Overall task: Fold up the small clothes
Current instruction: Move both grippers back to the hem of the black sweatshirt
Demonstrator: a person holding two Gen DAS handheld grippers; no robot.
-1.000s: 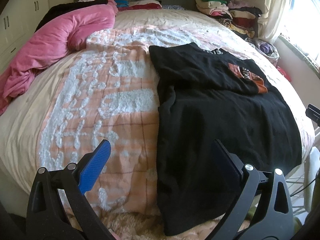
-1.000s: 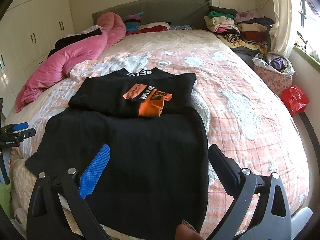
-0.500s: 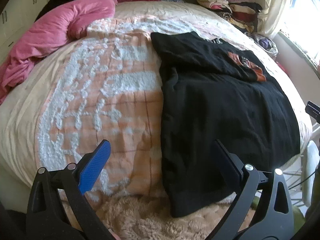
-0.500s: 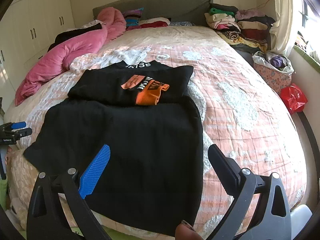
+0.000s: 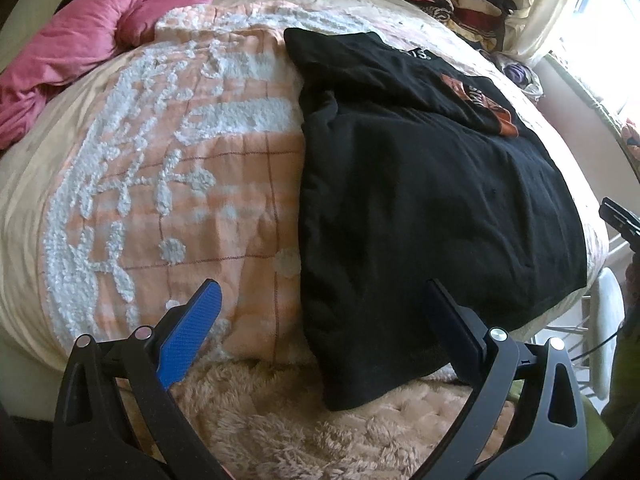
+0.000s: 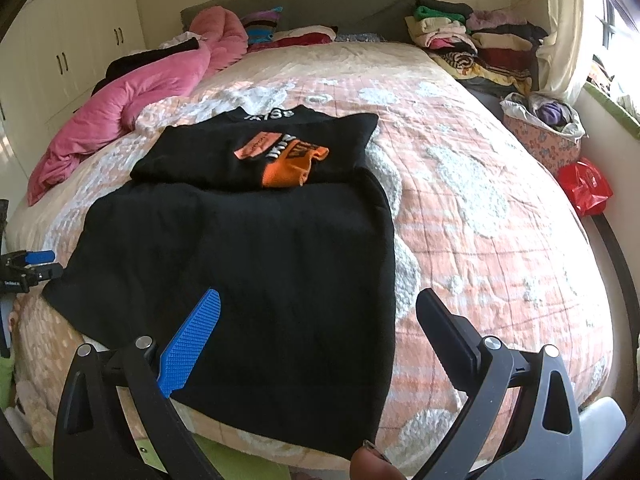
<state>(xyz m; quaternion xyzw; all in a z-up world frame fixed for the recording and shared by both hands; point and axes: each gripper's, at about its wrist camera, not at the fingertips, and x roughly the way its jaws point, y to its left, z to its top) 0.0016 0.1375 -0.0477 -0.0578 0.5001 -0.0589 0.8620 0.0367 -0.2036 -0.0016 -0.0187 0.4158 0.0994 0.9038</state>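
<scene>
A black T-shirt (image 6: 256, 256) lies flat on the bed, its top part folded down so an orange print (image 6: 288, 160) shows. It also fills the right half of the left wrist view (image 5: 420, 208). My left gripper (image 5: 320, 300) is open and empty, just above the shirt's near left hem corner at the bed's foot edge. My right gripper (image 6: 320, 308) is open and empty, above the shirt's near right hem. The left gripper's tip shows at the left edge of the right wrist view (image 6: 28, 266).
The bed has a peach and white tufted quilt (image 6: 480, 200). A pink duvet (image 6: 132, 96) lies bunched at the far left. Stacks of folded clothes (image 6: 460, 36) sit at the far right by the headboard. A basket (image 6: 540, 136) and a red bag (image 6: 584, 184) stand beside the bed.
Both grippers have pulled back and dropped toward the foot of the bed, staying open. The shirt has not moved.
</scene>
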